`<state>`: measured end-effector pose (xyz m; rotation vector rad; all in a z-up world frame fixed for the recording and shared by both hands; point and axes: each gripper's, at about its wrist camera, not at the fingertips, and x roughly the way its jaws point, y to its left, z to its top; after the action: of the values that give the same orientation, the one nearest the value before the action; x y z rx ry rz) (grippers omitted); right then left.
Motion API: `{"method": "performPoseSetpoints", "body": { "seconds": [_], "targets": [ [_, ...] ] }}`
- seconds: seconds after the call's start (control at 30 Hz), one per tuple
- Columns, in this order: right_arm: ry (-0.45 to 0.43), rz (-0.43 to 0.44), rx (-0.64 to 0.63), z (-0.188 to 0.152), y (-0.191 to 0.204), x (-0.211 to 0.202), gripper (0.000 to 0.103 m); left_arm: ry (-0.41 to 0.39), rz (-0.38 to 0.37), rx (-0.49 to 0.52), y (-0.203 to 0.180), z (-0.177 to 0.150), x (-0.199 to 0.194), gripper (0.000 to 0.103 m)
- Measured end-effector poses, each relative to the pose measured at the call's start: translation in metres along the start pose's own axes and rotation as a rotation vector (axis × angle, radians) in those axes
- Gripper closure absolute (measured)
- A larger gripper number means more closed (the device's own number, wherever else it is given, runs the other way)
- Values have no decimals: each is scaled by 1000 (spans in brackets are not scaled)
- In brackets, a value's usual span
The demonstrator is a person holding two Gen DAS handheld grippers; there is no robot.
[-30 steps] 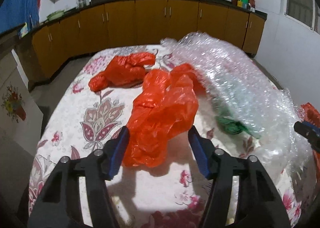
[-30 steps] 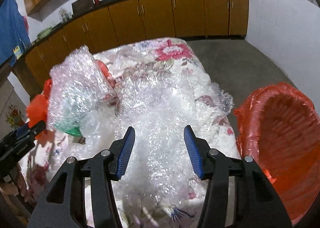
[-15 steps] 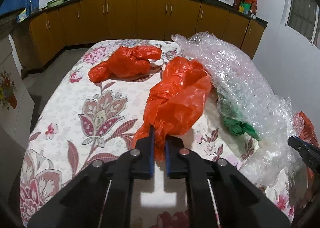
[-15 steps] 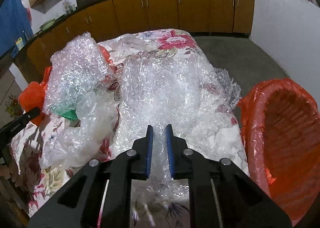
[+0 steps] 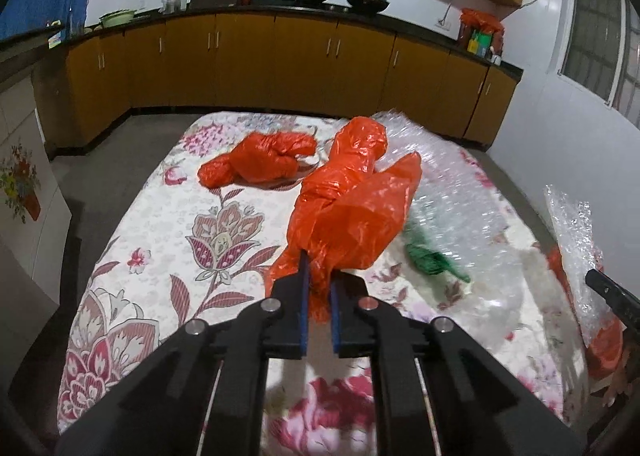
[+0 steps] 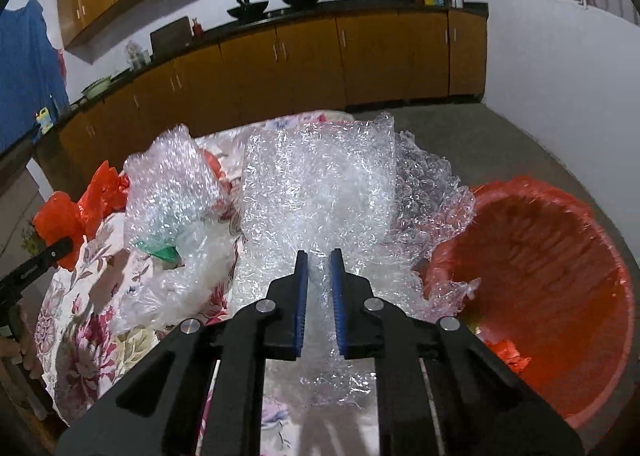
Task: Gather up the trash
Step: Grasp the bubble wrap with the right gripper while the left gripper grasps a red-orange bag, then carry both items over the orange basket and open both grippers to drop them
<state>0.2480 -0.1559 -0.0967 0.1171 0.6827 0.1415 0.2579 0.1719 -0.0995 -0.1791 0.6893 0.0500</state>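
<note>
Two grips at once: your left gripper (image 5: 319, 276) has its jaws clamped on the crinkled orange plastic bag (image 5: 352, 207), hanging over the floral bed (image 5: 168, 256); your right gripper (image 6: 319, 276) pinches the glittering bubble wrap sheet (image 6: 320, 191) beside the orange-lined bin (image 6: 560, 276).

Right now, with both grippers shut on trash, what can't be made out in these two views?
- Green item: left view, motion-blurred and partly under bubble wrap; what it is stays unclear.
- Bin: right view, its bottom cut off by the edge and the right gripper.
- Table: its right half lies under wrap in both views.
- Orange bag: its contents don't show; left gripper pinches it.
</note>
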Motion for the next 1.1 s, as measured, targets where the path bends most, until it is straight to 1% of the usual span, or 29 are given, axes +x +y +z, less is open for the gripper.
{"method": "performPoseSetpoints", "body": {
  "seconds": [0.27,0.6,0.87,1.1],
  "targets": [
    [-46,-7,1,2,-7,-22,91,-29,-57,29,-24,4,-24,94],
    [-103,-43,17,4,-21,-46,91,-39,-149,103,-66,2,-37,94],
    [-118,-95,43,-1,-43,-58,91,-19,-226,164,-105,-7,-35,94],
    [-118,-152,97,-10,-74,-65,91,13,-295,199,-142,-18,-28,94]
  ]
}}
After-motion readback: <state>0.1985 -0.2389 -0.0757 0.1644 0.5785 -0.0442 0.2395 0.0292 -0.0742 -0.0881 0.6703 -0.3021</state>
